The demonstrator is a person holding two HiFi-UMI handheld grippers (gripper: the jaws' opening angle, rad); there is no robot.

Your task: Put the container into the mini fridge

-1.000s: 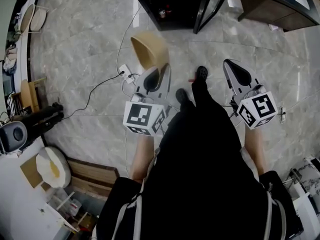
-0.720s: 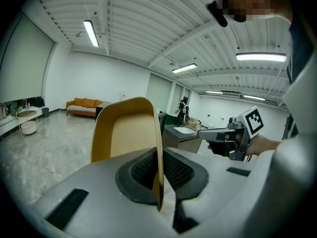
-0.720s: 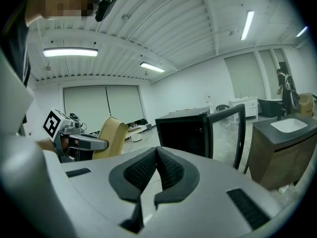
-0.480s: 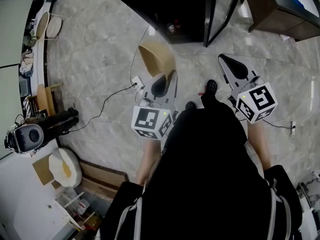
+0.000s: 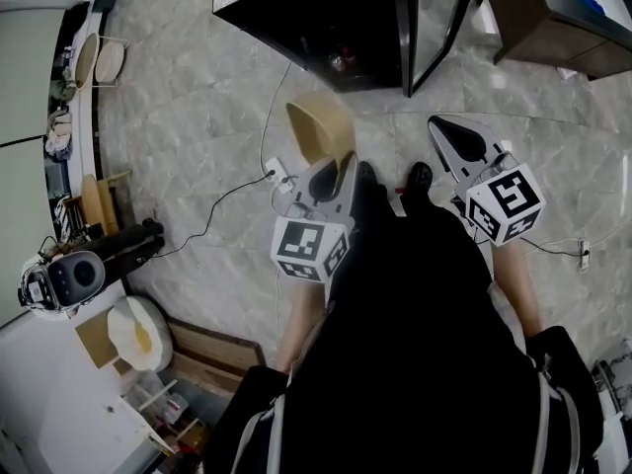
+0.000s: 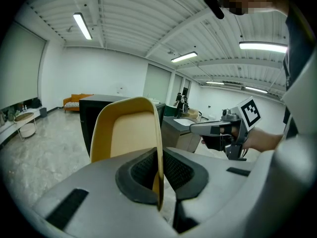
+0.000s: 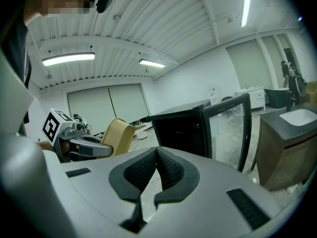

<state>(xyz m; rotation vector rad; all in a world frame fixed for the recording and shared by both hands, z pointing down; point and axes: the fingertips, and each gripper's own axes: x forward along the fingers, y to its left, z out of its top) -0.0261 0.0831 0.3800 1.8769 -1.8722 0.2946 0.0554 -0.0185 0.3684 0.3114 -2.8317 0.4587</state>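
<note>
While the head view looks down on both tools over the pale marble floor [image 5: 188, 136], only the gripper views settle how the jaws stand. The left gripper [image 6: 158, 170] pinches the thin wall of the tan container [image 6: 130, 133], which runs edge-on between its dark ribbed pads, with the hollow to the left of that wall. The right gripper [image 7: 156, 165] has its pads pressed together at the tips, with nothing between them.

From above, the container is a tan scoop shape just far of the left gripper. It is held over the floor, near the black mini fridge [image 5: 306, 18] but outside it. The fridge stands at the far edge, its glass door [image 5: 434, 23] swung open on the right. Something small sits inside, too small to tell.

The right gripper view adds the fridge's dark front opening, the door's pane upright, and a brown cabinet [image 7: 287, 143] further right. Only the head view shows a white power strip [image 5: 279, 174] and its cable on the floor, left of the left gripper.
</note>
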